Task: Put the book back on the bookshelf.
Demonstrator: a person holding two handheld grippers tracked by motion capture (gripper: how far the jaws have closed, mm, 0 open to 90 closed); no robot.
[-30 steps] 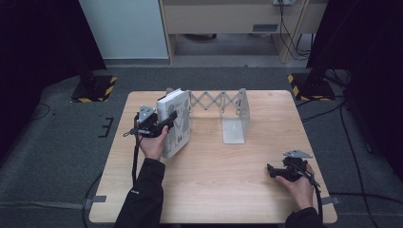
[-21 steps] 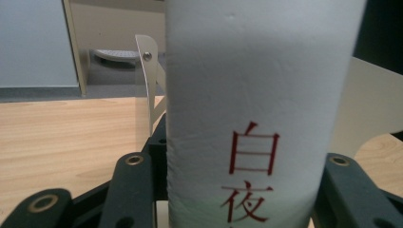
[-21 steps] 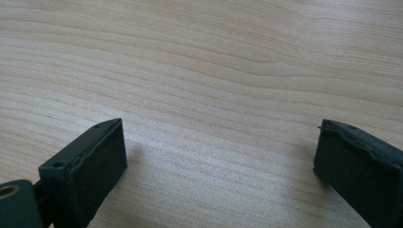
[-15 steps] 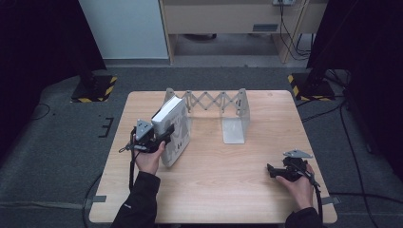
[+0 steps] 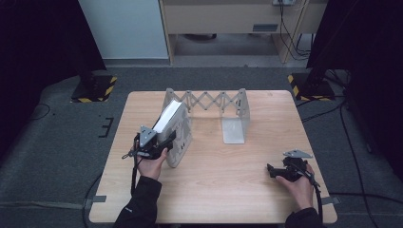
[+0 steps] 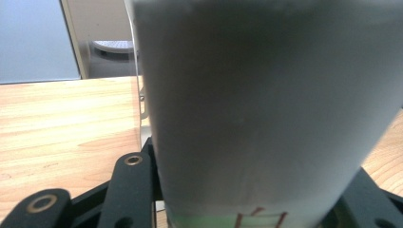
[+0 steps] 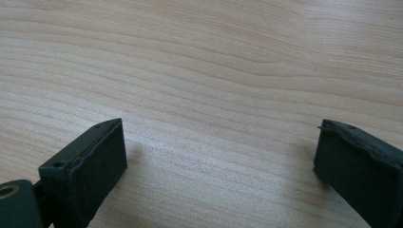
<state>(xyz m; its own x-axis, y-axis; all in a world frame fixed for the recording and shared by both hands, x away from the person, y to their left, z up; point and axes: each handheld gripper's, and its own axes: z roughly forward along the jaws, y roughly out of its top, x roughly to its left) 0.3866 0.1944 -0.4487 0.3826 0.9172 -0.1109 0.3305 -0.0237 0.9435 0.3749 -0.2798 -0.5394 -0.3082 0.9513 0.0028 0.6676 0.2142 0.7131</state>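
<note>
Pinching the thick book [image 5: 175, 128] low, the left tongs [image 5: 159, 142] could let it topple, probably sideways; right tongs [image 5: 275, 171] rest spread on the surface [image 5: 214, 190].

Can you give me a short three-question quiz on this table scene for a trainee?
1. True or false: the left tongs grip the grey book.
2. How do the right tongs stand: A) open over bare wood, B) shut on a pen, C) shut on the book?
3. What metal thing stands behind the book on the table?

Key:
1. True. In the left gripper view the book's spine sits between the black jaws.
2. A. The jaws stand wide apart with nothing between them.
3. An expandable bookend rack with a scissor lattice, and the book leans at its left end.
</note>
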